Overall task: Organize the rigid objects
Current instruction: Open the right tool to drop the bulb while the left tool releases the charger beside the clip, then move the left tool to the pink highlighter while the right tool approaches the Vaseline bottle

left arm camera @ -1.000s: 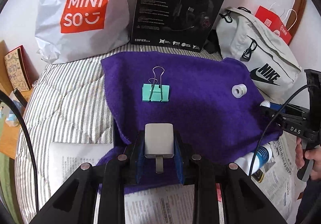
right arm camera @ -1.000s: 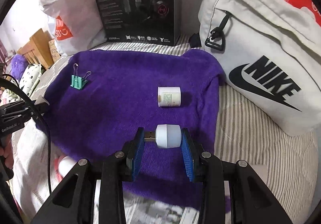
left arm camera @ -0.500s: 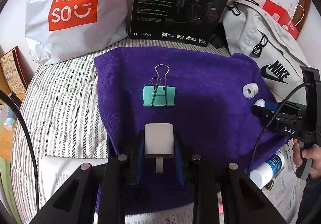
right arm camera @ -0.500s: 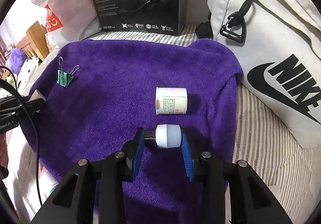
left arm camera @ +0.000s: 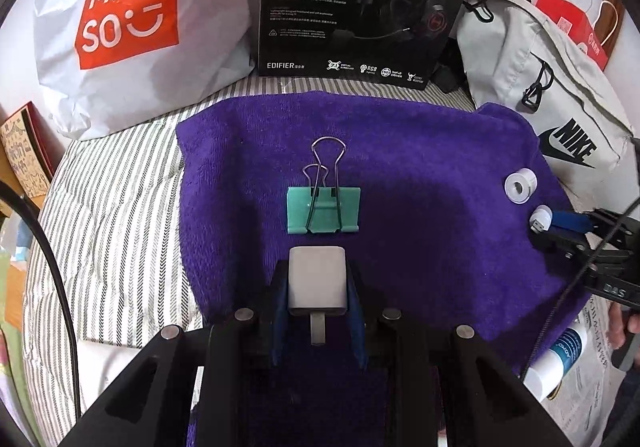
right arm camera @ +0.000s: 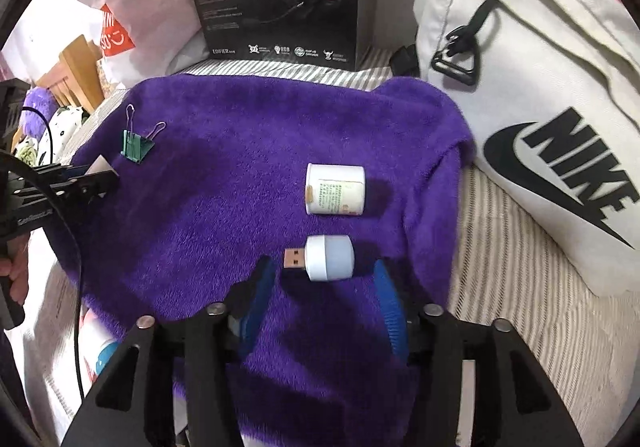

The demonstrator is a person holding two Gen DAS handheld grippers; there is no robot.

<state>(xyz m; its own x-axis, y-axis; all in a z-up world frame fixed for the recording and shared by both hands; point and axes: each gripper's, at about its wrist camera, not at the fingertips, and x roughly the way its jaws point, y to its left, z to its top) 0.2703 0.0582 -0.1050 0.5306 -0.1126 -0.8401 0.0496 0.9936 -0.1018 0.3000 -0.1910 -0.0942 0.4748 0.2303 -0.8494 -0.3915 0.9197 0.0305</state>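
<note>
Left gripper (left arm camera: 318,287), angled down over the purple towel (left arm camera: 420,167), clamps a grey adapter (left arm camera: 317,282). Right gripper (right arm camera: 325,279), likewise angled, has just been opening; the USB lamp (right arm camera: 328,258) lies between its jaws, apparently free.

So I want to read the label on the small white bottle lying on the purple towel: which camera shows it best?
The right wrist view: the small white bottle lies on its side, close and unobstructed, with its printed label facing up, just beyond the USB light. The left wrist view shows it only end-on, far off near the towel's edge.
</note>
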